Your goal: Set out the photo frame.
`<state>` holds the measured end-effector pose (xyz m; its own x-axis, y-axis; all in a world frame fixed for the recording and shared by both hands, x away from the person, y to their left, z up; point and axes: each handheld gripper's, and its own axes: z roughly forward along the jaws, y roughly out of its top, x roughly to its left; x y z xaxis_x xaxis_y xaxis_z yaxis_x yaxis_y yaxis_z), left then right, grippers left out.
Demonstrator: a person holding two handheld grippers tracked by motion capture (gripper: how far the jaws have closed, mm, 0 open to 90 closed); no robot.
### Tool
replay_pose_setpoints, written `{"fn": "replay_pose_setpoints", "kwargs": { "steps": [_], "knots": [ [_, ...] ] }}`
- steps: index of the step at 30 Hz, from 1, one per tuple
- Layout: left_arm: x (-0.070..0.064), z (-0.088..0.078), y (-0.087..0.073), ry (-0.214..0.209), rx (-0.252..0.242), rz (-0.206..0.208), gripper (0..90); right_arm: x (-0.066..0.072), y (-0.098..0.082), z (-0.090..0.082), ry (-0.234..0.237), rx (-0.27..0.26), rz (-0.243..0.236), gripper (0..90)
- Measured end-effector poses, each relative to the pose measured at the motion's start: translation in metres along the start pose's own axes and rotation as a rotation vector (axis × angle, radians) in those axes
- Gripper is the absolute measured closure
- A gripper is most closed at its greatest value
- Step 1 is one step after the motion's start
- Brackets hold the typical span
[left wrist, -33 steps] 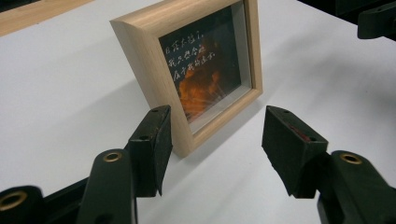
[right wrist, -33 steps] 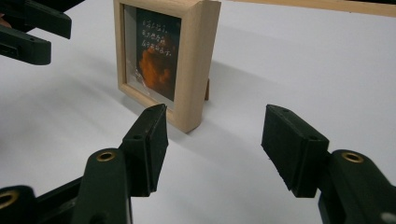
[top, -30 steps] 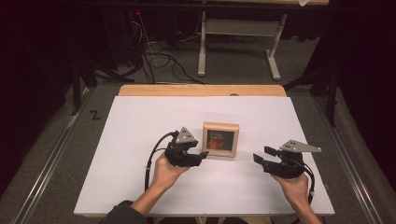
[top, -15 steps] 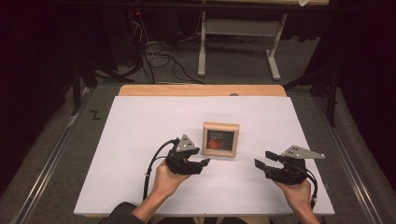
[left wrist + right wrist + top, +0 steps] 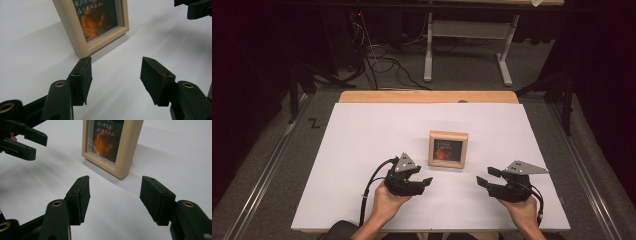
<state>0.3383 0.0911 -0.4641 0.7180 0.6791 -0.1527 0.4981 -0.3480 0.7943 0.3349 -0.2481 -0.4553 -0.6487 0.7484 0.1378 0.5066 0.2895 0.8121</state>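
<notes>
**Now: both grippers flank the frame**

Overhead, the picture frame (image 5: 448,148) stands mid-bench (image 5: 362,150), left gripper (image 5: 426,181) and right gripper (image 5: 482,181) near it, apart. Left gripper view: jaws wide, empty, frame just ahead. Right gripper view: jaws wide, empty, frame ahead.

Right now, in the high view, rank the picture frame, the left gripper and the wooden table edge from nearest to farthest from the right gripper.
1. Picture frame, up and left, standing on the white sheet.
2. Left gripper, across to the left.
3. Wooden table edge, along the far side.
</notes>
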Motion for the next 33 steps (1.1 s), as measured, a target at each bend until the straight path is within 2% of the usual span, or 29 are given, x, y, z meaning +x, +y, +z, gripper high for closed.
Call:
{"fn": "replay_pose_setpoints", "kwargs": {
  "steps": [13,15,22,27,30,33],
  "knots": [
    [0.004,0.006,-0.008,0.009,0.014,-0.022,41.5,0.007,-0.004,0.010,0.010,0.027,-0.002,42.1],
    [0.006,0.007,-0.009,0.012,0.014,-0.026,41.5,0.007,-0.005,0.012,-0.003,0.030,-0.016,42.3],
    [0.014,0.010,-0.013,0.041,0.015,-0.043,41.5,-0.002,-0.007,0.016,-0.019,0.040,0.000,42.9],
    [0.023,0.011,-0.016,0.052,0.018,-0.074,41.2,-0.006,-0.009,0.017,-0.063,0.056,-0.027,42.8],
    [0.028,0.012,-0.017,0.074,0.032,-0.075,40.7,-0.010,-0.011,0.016,-0.087,0.063,-0.042,42.6],
    [0.032,0.012,-0.018,0.096,0.041,-0.077,40.1,-0.015,-0.014,0.016,-0.100,0.071,-0.036,42.5]
  ]
}}
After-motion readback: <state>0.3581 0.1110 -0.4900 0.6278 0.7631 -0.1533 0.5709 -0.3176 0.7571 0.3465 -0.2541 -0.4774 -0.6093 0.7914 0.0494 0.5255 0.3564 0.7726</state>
